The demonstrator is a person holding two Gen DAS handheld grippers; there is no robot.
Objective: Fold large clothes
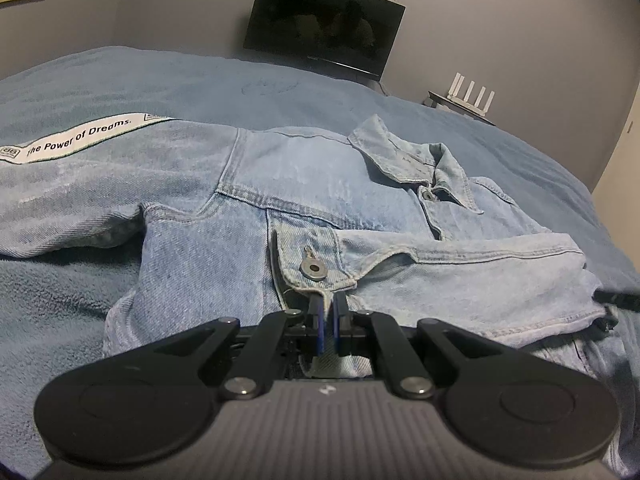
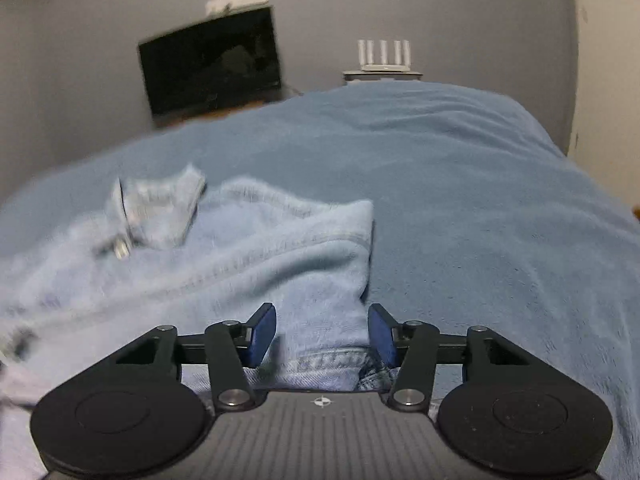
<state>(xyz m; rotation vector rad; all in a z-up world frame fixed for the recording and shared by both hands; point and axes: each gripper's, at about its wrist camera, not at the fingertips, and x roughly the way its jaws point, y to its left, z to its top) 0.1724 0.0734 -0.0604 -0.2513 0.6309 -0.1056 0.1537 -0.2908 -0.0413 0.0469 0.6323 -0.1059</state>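
A light blue denim jacket lies front up on the bed, collar toward the far side, with one sleeve folded across its chest. My left gripper is shut on the jacket's fabric just below the buttoned chest pocket flap; a thin strip of denim shows between its blue pads. In the right wrist view the picture is blurred. There my right gripper stands open over the jacket's right side. The denim's folded edge lies between and under its spread pads, which do not press on it.
A blue fleece blanket covers the bed under the jacket. The jacket's far-left sleeve bears a white printed band. Beyond the bed, against the grey wall, stand a dark monitor and a white router on a small stand.
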